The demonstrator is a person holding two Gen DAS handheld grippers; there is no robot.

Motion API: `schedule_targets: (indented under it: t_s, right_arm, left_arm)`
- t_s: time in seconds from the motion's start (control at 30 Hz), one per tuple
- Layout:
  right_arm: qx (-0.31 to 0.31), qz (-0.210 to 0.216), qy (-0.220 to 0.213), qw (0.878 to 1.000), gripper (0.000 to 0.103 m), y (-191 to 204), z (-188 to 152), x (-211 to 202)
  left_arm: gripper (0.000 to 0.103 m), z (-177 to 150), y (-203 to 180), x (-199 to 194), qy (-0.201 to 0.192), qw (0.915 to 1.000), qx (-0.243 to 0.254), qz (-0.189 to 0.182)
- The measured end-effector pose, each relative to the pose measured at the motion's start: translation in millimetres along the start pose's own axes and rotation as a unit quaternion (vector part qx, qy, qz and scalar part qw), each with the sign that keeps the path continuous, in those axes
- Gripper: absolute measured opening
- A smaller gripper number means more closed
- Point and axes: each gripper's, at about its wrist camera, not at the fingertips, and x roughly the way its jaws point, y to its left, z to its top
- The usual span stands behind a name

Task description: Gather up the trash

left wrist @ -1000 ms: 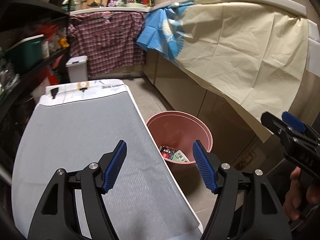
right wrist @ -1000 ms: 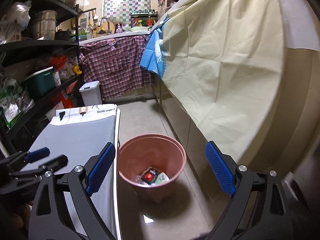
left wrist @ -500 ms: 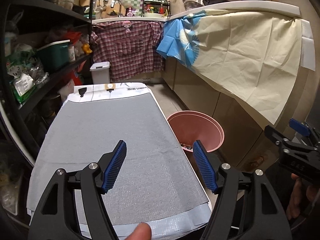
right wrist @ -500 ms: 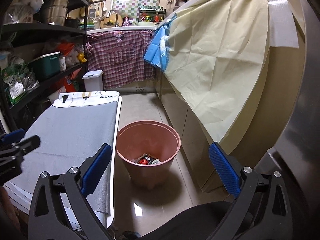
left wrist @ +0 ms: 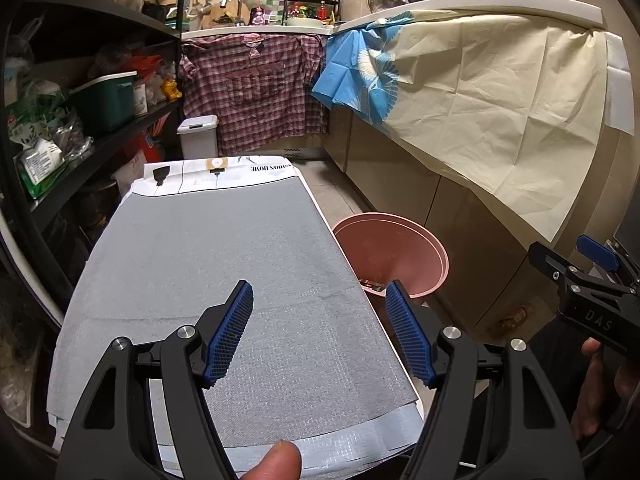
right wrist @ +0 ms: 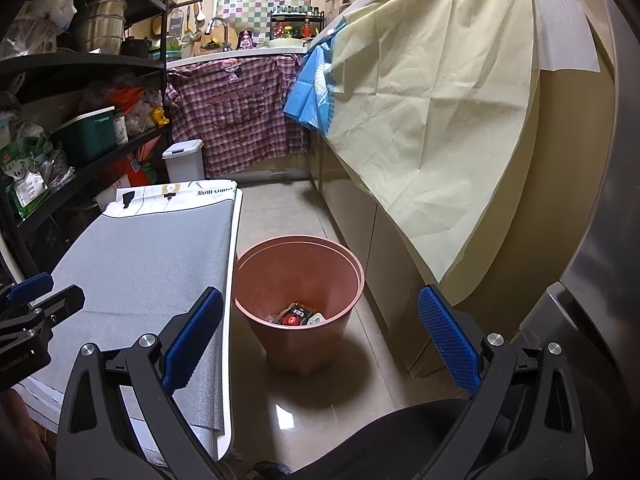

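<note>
A pink waste bin [right wrist: 299, 280] stands on the floor right of the table, with several wrappers [right wrist: 299, 315] at its bottom. In the left wrist view the bin [left wrist: 390, 252] shows past the table's right edge. My left gripper [left wrist: 320, 334] hangs open over the grey mat [left wrist: 208, 256] near the table's front, nothing between its fingers. My right gripper [right wrist: 320, 340] is wide open above the floor, in front of the bin, holding nothing. It also shows at the right edge of the left wrist view as the right gripper [left wrist: 580, 276], with a hand below it.
The table [right wrist: 236, 240] with its grey mat fills the left. Black shelves [left wrist: 80, 92] crowded with goods line the far left. Counters draped in a cream cloth [left wrist: 500, 100] run along the right. A small white bin [left wrist: 198, 136] stands at the back. A thumb [left wrist: 276, 460] shows at the bottom.
Both grippers have drawn back from the bin: the left now looks over the whole grey mat, and the right sees the bin from farther off. Both stayed open.
</note>
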Motion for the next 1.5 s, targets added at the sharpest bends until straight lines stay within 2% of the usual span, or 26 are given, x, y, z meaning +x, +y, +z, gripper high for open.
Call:
schedule_targets:
  t_s: [1.5]
  right_arm:
    - [0.0, 0.0, 0.0, 1.0, 0.096, -2, 1, 1]
  left_arm:
    - [0.068, 1, -10, -5, -0.012, 0.9998, 0.015, -0.006]
